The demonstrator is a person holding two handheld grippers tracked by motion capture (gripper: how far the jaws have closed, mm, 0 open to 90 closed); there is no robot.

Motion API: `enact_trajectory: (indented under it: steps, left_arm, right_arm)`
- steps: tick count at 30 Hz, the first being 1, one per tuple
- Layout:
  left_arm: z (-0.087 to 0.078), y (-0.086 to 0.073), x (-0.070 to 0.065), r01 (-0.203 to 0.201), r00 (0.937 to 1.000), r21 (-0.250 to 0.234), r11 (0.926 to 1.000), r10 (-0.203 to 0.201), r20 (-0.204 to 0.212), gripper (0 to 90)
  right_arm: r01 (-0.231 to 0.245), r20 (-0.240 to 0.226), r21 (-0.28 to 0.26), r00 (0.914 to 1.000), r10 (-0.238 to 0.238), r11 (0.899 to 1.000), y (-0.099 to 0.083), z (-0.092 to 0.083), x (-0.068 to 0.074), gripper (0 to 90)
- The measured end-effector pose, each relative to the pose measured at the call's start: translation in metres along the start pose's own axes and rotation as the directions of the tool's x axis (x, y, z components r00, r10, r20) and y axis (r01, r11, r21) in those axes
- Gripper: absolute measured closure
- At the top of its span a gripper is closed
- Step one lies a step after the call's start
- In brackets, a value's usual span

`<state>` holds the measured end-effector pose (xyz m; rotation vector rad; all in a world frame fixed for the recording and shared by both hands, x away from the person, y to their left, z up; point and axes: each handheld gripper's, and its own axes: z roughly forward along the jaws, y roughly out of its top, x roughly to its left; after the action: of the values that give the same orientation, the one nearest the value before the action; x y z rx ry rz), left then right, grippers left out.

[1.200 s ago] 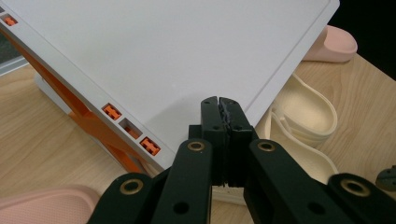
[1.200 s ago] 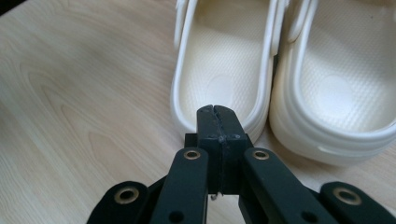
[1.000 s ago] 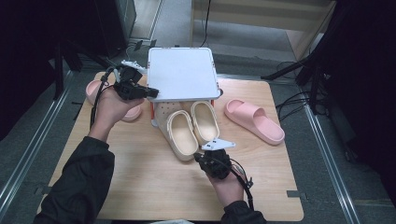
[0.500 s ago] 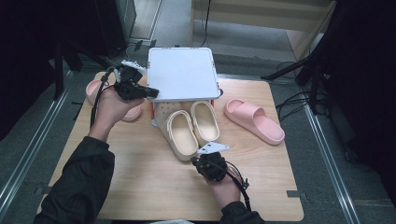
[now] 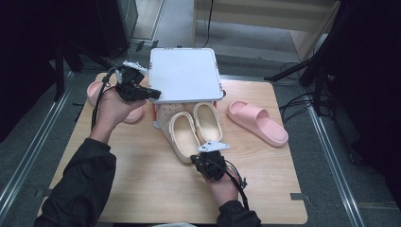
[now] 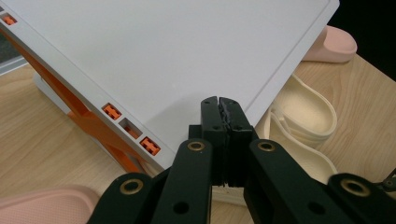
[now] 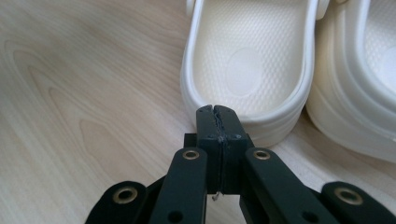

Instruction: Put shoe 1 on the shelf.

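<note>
A pair of cream clogs sits mid-table, the left clog [image 5: 181,135] beside the right clog [image 5: 208,122], toes under a white shelf [image 5: 184,75] on orange legs. My right gripper [image 5: 196,159] is shut and empty, its tips touching or nearly touching the heel of the left clog [image 7: 247,60]; in the right gripper view the right gripper [image 7: 217,112] shows no gap between its jaws. My left gripper [image 5: 157,96] is shut too, level with the shelf's left front edge. In the left gripper view the left gripper [image 6: 219,103] lies in front of the shelf top [image 6: 177,56].
One pink slide [image 5: 257,122] lies right of the clogs. Another pink slide [image 5: 96,91] lies at the far left, partly behind the left hand. The wooden table [image 5: 142,179] has bare surface in front. Cables trail from both grippers.
My right hand has shifted slightly left, bringing its gripper in line with the left clog's heel. The left hand has stayed put.
</note>
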<state>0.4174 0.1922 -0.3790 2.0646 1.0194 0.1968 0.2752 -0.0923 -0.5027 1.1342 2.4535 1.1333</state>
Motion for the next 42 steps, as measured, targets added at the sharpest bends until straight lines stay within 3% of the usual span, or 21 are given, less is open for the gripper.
enact_trajectory:
  steps: [4,12,18,22,27,30,42]
  left_arm:
    - [0.0,0.0,0.0,-0.001,1.0,0.002,1.0,0.001,-0.002,89.4]
    - [0.0,0.0,0.001,0.004,1.0,0.0,1.0,-0.004,0.004,89.4]
    - [0.0,0.0,0.001,0.002,1.0,0.001,1.0,-0.002,0.005,89.4]
    - [0.0,0.0,0.0,0.001,1.0,0.001,1.0,-0.001,0.002,89.4]
    - [0.0,0.0,0.001,0.002,1.0,0.001,1.0,-0.002,0.007,89.3]
    - [0.0,0.0,0.0,0.003,1.0,0.0,1.0,-0.003,0.004,89.4]
    - [0.0,0.0,0.0,0.007,1.0,0.0,1.0,-0.007,0.006,89.4]
  right_arm:
    - [-0.018,-0.008,-0.014,0.9998,0.018,1.0,0.005,0.001,-0.001,90.0]
    - [0.002,-0.004,-0.026,1.0,-0.002,1.0,0.01,0.001,0.0,90.0]
    - [0.031,-0.002,0.022,0.9995,-0.031,0.999,0.001,0.002,0.002,90.0]
    - [0.013,-0.027,0.025,0.9996,-0.013,1.0,0.001,0.003,-0.002,90.0]
    - [0.051,-0.014,0.068,0.9987,-0.05,0.996,-0.004,0.005,0.0,90.0]
    - [0.049,-0.018,0.087,0.9987,-0.048,0.995,-0.006,0.01,0.0,90.0]
    - [0.05,-0.018,0.06,0.9986,-0.049,0.997,0.003,0.017,0.006,90.0]
